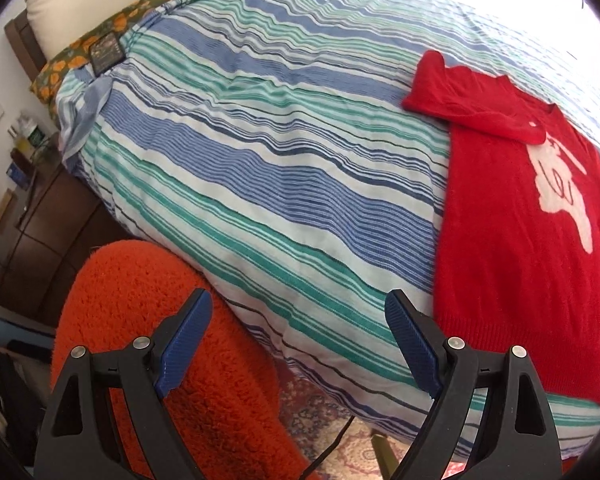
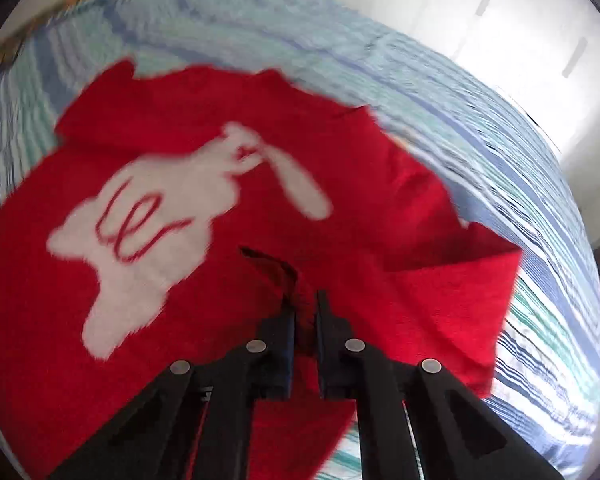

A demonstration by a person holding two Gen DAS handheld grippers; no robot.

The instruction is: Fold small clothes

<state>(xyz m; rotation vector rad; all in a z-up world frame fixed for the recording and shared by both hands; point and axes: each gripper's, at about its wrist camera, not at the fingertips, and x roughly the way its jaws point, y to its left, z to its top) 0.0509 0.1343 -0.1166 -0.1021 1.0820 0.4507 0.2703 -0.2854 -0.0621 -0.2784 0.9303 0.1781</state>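
Note:
A small red sweater point(image 1: 512, 216) with a white rabbit figure lies on the striped bedspread point(image 1: 260, 140), at the right of the left wrist view; one sleeve is folded across its top. My left gripper point(image 1: 300, 332) hangs open over the bed's near edge, left of the sweater, with nothing between its blue pads. In the blurred right wrist view the sweater point(image 2: 260, 184) fills the middle. My right gripper point(image 2: 304, 300) is shut on a fold of its red cloth, which stands up between the fingers beside the white figure point(image 2: 148, 236).
An orange fluffy seat point(image 1: 148, 344) stands below the bed's near edge under my left gripper. A patterned rug point(image 1: 340, 432) with a dark cable covers the floor. A flowered pillow point(image 1: 100, 48), a pale headboard and a dark nightstand point(image 1: 44, 224) are at the far left.

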